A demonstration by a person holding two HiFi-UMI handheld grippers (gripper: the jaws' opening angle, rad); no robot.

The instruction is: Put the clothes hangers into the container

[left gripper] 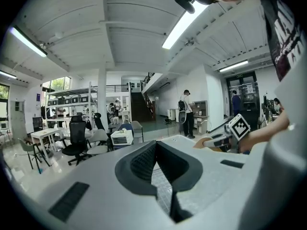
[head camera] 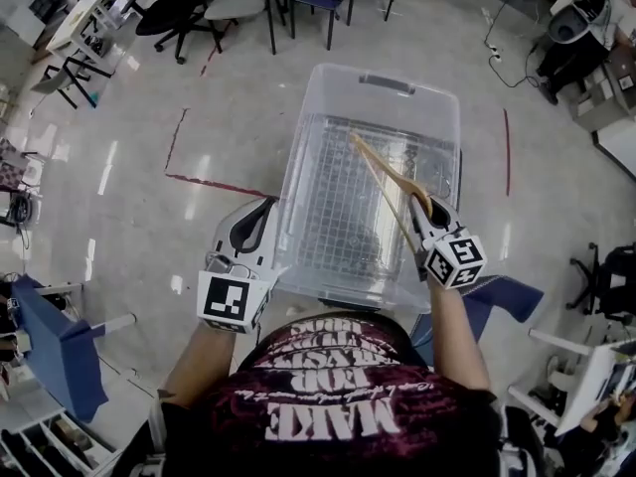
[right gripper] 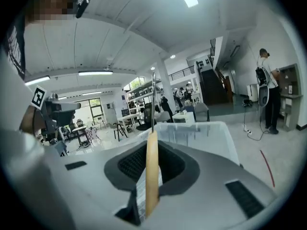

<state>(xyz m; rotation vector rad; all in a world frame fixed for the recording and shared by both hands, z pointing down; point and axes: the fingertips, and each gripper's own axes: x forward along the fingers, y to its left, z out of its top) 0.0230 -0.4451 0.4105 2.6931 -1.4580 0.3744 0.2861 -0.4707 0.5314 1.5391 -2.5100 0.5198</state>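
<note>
We grip the smooth wooden hanger [head camera: 383, 179] in our right gripper [head camera: 421, 215], its slim arm slanting toward eleven o'clock over the clear, grid-floored plastic container [head camera: 298, 147]. We should lower it below the rim before releasing. Our left gripper [head camera: 256, 217], at the tub's seven o'clock, gapes empty.

The head view looks steeply down from above the person's chest, near enough that the container [head camera: 298, 167] fills the middle, with the left tongs [head camera: 260, 217] and right tongs [head camera: 422, 212] at its near edge; the left gripper view rides on its tongs and faces almost level across the room, catching the other tongs at its right; the right gripper view likewise faces over the container's rim; all three share the office chairs [head camera: 179, 8].
</note>
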